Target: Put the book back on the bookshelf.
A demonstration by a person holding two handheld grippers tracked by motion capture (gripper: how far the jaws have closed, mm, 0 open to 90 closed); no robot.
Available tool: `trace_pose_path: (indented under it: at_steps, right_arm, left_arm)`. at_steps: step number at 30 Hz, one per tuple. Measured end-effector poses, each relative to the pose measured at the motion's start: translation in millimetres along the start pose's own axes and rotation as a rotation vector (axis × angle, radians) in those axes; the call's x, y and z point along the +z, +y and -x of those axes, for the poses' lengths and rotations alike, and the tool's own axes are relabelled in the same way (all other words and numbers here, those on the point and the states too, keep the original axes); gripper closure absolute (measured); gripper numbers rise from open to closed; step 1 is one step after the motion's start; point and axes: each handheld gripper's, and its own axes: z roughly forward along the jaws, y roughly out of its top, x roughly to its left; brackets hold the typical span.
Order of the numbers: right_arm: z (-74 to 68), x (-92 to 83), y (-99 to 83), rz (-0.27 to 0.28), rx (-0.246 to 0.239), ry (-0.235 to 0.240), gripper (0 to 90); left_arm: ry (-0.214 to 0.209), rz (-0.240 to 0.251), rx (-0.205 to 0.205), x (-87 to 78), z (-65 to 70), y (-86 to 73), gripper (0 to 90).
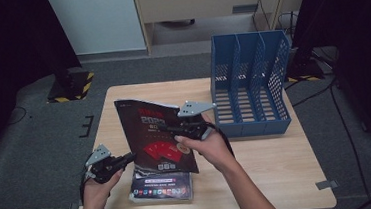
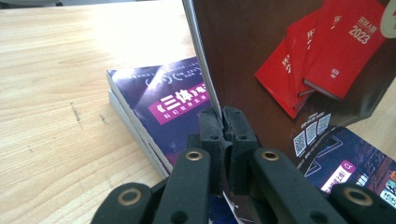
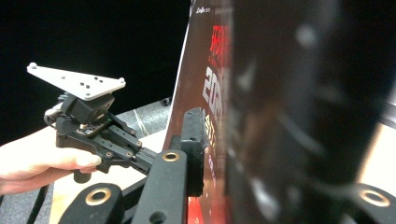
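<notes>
Lower left of the high view: left gripper (image 1: pixel 127 159), jaws clamped tight on the bottom edge of a dark magazine (image 1: pixel 153 137) to keep it standing upright. Beneath, a stack of magazines (image 1: pixel 161 186) lies on the table (image 1: pixel 269 178). Centre: right gripper (image 1: pixel 173 130), jaws slightly parted around the cover (steadying rather than pinching, I judge). Upper right: blue file rack (image 1: pixel 250 87), probably its destination.
</notes>
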Motion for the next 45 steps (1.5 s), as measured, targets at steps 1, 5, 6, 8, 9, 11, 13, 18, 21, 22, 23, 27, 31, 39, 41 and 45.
trace_pose_path:
  at_steps: [1,5,6,8,9,11,13,18,21,22,23,27,31,39,41,45]
  right_arm:
    - [0.4,-0.4,1.7,-0.001,0.005,-0.002,75.6]
    - [1.0,-2.9,6.2,0.016,0.001,0.006,73.2]
    - [0.9,-3.2,6.9,0.022,0.001,0.010,73.3]
    - [0.7,-3.6,8.1,0.029,0.001,0.010,73.3]
    - [0.2,-3.8,10.7,0.037,0.000,0.014,72.8]
    - [-0.7,-3.7,13.8,0.038,-0.006,0.016,72.2]
    - [-0.8,-4.0,14.7,0.037,-0.003,0.019,72.4]
    - [1.1,-4.5,18.6,0.045,0.001,0.006,78.6]
    - [2.6,-5.7,19.6,0.052,0.007,-0.010,83.4]
    - [2.6,-5.7,19.6,0.052,0.007,-0.010,83.4]
    - [2.6,-6.0,20.0,0.053,0.008,-0.010,83.1]
    - [3.0,-7.7,24.0,0.070,-0.005,0.018,79.3]
    - [4.6,-9.8,28.9,0.080,0.003,0.001,86.0]
    - [2.8,-10.5,30.4,0.080,-0.017,-0.036,86.7]
    - [3.1,-11.1,31.3,0.081,-0.027,-0.049,86.7]
    - [4.4,-15.4,34.8,0.096,-0.033,-0.066,86.8]
  left_arm:
    - [0.008,0.010,0.010,-1.4,0.7,1.0,87.1]
    - [0.017,0.028,0.023,-3.9,1.3,2.6,87.3]
    - [0.017,0.028,0.023,-3.9,1.3,2.6,87.3]
    - [0.017,0.029,0.024,-4.0,1.4,2.5,87.2]
    - [0.019,0.028,0.025,-4.1,1.6,2.6,87.3]
    - [0.019,0.030,0.025,-4.4,1.6,2.7,87.2]
    - [0.019,0.031,0.026,-4.4,1.5,2.7,87.3]
    - [0.018,0.040,0.029,-5.0,1.7,3.2,87.2]
    - [0.018,0.044,0.033,-5.5,2.0,3.3,87.3]
    - [0.018,0.044,0.034,-5.5,2.0,3.4,87.3]
    - [0.018,0.045,0.035,-5.6,2.1,3.4,87.3]
    - [0.019,0.047,0.039,-5.8,1.9,3.7,87.3]
    - [0.017,0.050,0.036,-5.5,1.7,3.6,87.1]
    - [0.107,0.026,0.002,0.5,-0.3,-0.1,48.7]
    - [0.139,0.015,-0.012,1.5,-2.5,-1.5,36.5]
    - [0.169,-0.010,-0.049,2.8,-7.6,-3.4,17.1]
